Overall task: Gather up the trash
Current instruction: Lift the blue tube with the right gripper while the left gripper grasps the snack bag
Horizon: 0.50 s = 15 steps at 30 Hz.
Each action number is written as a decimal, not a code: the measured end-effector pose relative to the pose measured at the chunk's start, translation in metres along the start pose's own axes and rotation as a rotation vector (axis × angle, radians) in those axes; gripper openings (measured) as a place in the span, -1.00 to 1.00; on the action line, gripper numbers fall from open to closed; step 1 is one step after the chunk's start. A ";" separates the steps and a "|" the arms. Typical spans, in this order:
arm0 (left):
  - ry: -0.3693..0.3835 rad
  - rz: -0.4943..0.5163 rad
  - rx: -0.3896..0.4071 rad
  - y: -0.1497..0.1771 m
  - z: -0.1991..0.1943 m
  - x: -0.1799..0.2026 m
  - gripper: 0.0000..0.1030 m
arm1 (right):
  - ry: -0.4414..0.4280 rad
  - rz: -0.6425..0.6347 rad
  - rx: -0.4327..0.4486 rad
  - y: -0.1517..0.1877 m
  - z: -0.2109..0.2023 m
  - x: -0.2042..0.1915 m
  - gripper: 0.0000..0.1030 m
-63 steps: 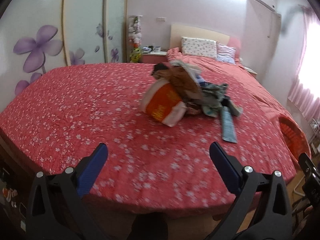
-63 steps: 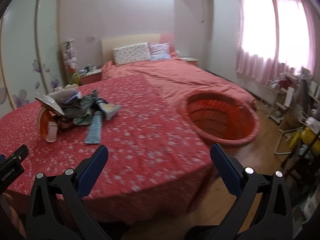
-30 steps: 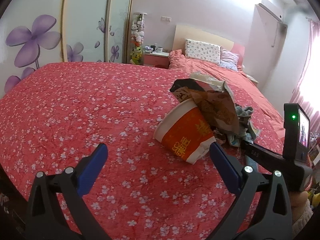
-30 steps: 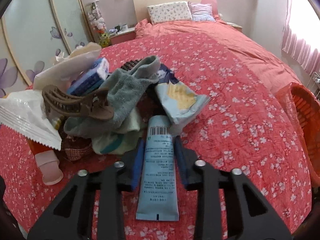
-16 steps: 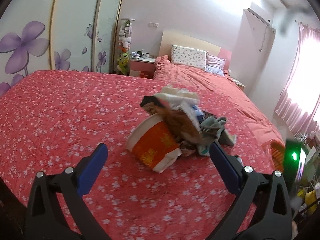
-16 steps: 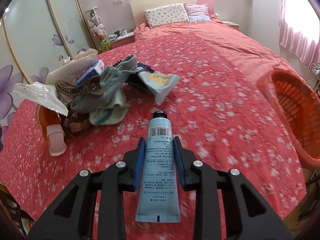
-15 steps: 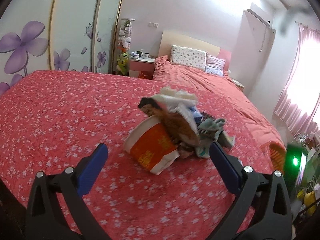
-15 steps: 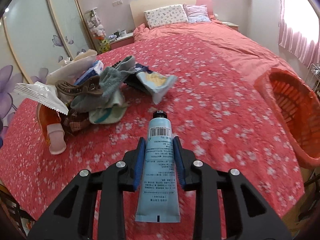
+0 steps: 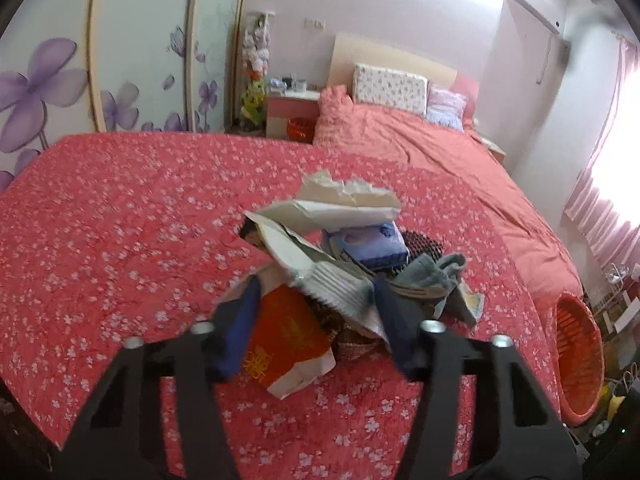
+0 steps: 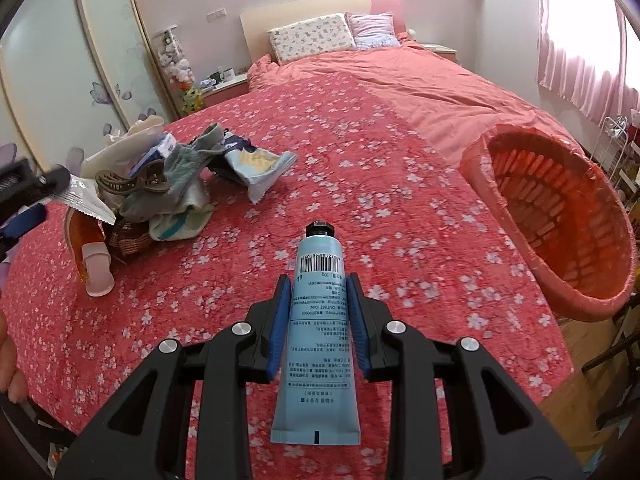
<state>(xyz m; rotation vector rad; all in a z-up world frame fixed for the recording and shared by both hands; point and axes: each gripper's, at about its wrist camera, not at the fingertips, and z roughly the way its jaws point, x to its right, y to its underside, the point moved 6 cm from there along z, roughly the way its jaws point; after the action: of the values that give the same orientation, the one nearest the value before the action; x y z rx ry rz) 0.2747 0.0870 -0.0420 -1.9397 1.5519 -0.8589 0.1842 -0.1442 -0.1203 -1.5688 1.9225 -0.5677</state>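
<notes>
My right gripper (image 10: 318, 308) is shut on a light blue tube (image 10: 318, 332) with a black cap and holds it above the red floral bedspread. An orange basket (image 10: 560, 220) stands at the bed's right edge, to the tube's right. My left gripper (image 9: 316, 320) has its jaws on either side of an orange paper cup (image 9: 286, 336) and a white wrapper (image 9: 332, 284) in the trash pile; the fingers are blurred, so contact is unclear. The pile (image 10: 160, 188) also holds a grey sock, a blue tissue pack (image 9: 370, 246) and a brown hair claw (image 10: 132, 184).
The red floral bedspread (image 9: 120, 220) spreads wide to the left. Pillows (image 10: 312, 36) and a headboard lie at the far end. A nightstand (image 9: 292, 114) and flowered wardrobe doors (image 9: 60, 80) are at the back left. The basket also shows in the left wrist view (image 9: 576, 356).
My left gripper has moved into the pile and its jaws have narrowed around the cup and wrapper. My right gripper has lifted the tube off the bed and swung it toward the basket.
</notes>
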 end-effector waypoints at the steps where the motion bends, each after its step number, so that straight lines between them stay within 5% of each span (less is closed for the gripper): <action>1: 0.016 -0.003 -0.022 0.001 0.004 0.000 -0.37 | 0.001 0.000 0.003 0.000 -0.001 0.001 -0.44; 6: 0.076 0.000 -0.038 0.004 0.004 0.001 -0.83 | 0.002 0.006 0.019 -0.002 -0.008 0.008 -0.44; 15: 0.177 0.080 0.027 0.001 -0.034 0.016 -0.90 | -0.001 0.006 0.057 -0.004 -0.020 0.013 -0.44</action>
<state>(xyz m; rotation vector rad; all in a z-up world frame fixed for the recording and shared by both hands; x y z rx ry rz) 0.2513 0.0713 -0.0169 -1.8104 1.6974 -1.0357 0.1718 -0.1582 -0.1056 -1.5267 1.8927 -0.6139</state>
